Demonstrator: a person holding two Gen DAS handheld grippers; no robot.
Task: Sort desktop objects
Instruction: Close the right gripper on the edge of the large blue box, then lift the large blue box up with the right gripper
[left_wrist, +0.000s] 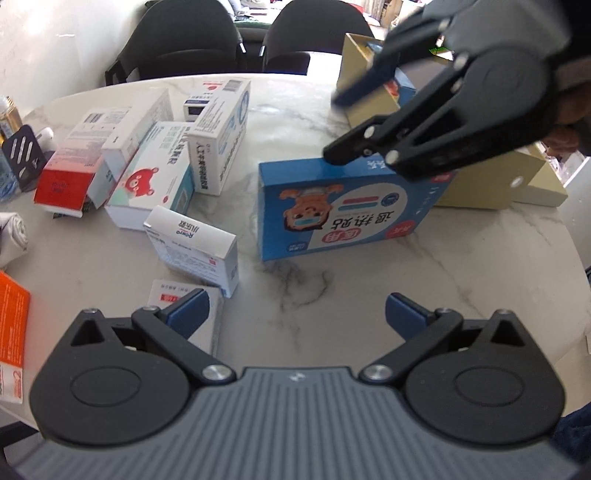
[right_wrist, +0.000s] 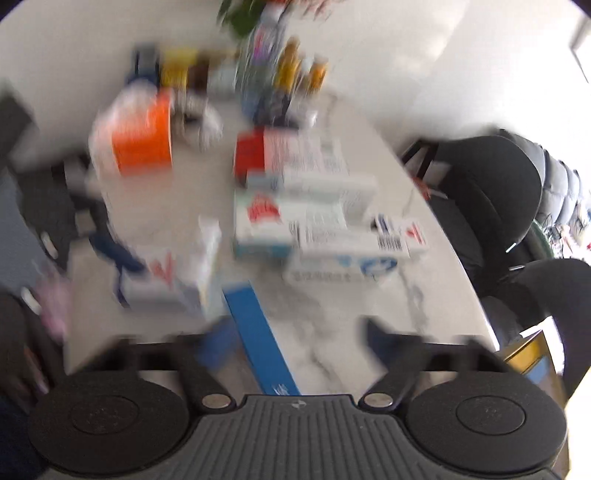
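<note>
On the marble table (left_wrist: 314, 295), the blue box (left_wrist: 343, 206) lies flat ahead of the left gripper (left_wrist: 295, 314), whose 2 fingers (left_wrist: 188, 314) are spread and empty, while the right gripper (left_wrist: 338, 123) straddles the box's far edge with fingers parted, beside a cluster of white boxes (left_wrist: 162, 177).

My left gripper (left_wrist: 295, 312) hovers with jaws wide apart above the marble surface (left_wrist: 314, 288). My right gripper (left_wrist: 338, 123) reaches over the far edge of the blue box (left_wrist: 343, 210). White medicine boxes (left_wrist: 162, 173) cluster to the left.
</note>
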